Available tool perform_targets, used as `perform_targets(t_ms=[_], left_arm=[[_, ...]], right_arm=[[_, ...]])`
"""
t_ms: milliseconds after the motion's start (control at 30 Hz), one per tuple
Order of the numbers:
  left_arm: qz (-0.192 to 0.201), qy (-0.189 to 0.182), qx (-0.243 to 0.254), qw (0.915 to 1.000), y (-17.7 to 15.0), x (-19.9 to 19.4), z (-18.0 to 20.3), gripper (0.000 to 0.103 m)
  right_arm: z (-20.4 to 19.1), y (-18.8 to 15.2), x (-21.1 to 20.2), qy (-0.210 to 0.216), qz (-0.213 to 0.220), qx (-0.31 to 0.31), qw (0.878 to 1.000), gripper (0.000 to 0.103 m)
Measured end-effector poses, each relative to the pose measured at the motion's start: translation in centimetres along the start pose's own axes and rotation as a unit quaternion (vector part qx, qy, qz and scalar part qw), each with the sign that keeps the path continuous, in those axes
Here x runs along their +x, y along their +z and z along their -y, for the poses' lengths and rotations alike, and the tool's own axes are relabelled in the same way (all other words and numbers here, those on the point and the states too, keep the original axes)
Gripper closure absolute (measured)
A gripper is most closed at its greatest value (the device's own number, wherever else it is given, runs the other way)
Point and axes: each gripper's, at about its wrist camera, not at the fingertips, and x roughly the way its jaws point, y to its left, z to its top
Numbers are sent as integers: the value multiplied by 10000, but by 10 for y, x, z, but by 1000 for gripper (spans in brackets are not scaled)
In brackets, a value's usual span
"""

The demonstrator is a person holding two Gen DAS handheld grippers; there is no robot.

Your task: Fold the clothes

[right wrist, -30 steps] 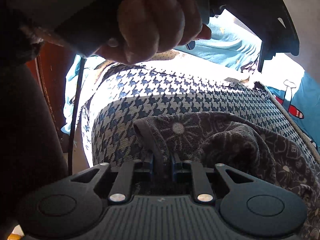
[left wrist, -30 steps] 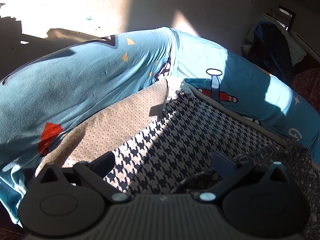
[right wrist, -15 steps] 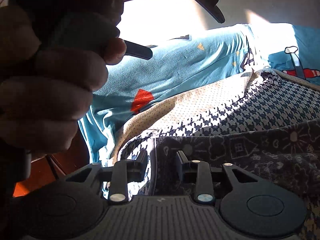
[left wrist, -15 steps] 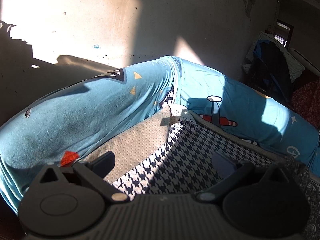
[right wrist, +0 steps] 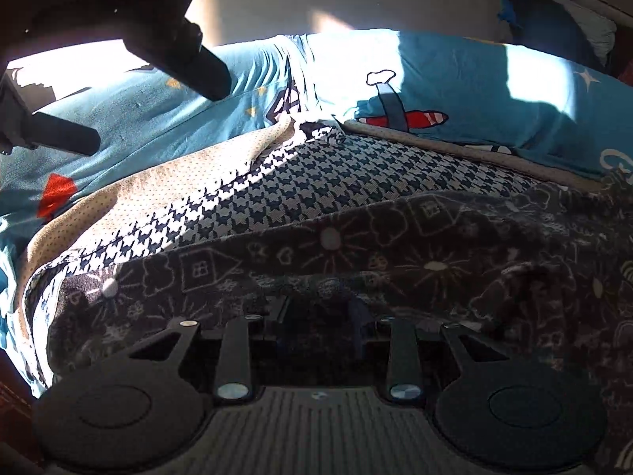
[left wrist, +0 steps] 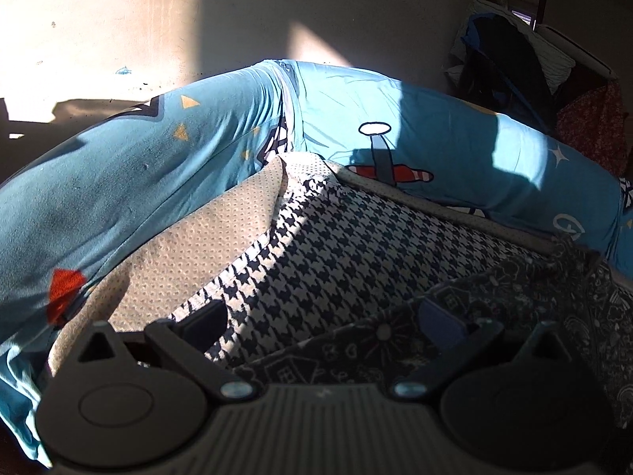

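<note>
A dark garment with white doodle prints lies spread on a houndstooth mat. It also shows in the left wrist view at lower right. My right gripper sits low over the garment's near part with its jaws parted, and the cloth lies flat between them. My left gripper is open and empty above the mat's near left part. Its fingers show dark at upper left in the right wrist view.
The mat has a beige dotted underside folded up at the left. It rests on a blue cartoon-print bedsheet. A sunlit wall is behind. A pile of clothes and bags stands at the far right.
My right gripper has opened and let go of the garment's edge, which now lies flat. The left gripper has dropped lower toward the mat, still open.
</note>
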Motion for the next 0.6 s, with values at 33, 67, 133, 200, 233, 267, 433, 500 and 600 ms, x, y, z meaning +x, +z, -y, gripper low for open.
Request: perform_targets(t_ms=[33,67,133,200,233,267,433,500,600], left_arm=[[-36,20,70,10000,-2,2,4,0],[-57,41,118,9999,-2,4,7,0],[-76,121,180,9997,-4,7,13,0],[-115,170,231,9995,-5,9,18,0],[-136,176,264,9994,-7,10,22,0],[-161,147,314,9993,-9,11,27,0],[-287,0,565,9980,-19,17,54,0],[-337,-59,665,9972,-24,19,64,0],[-383,-156,779,9961,-30,20,82,0]], right_arm=[[-3,-3,1,-7,-87,-114,9999,73],[-5,-6,2,-15,-173,-229,9996,73],[-6,-9,-8,51,-210,-230,9995,73],[-2,-11,-22,252,-261,-194,9992,73],[1,-12,-29,382,-291,-213,9986,73],[2,-13,-36,425,-325,-289,9981,72],[24,-24,-77,190,-327,-381,9986,69],[41,-26,-91,149,-308,-145,9993,64],[66,-29,-109,31,-307,195,9993,58]])
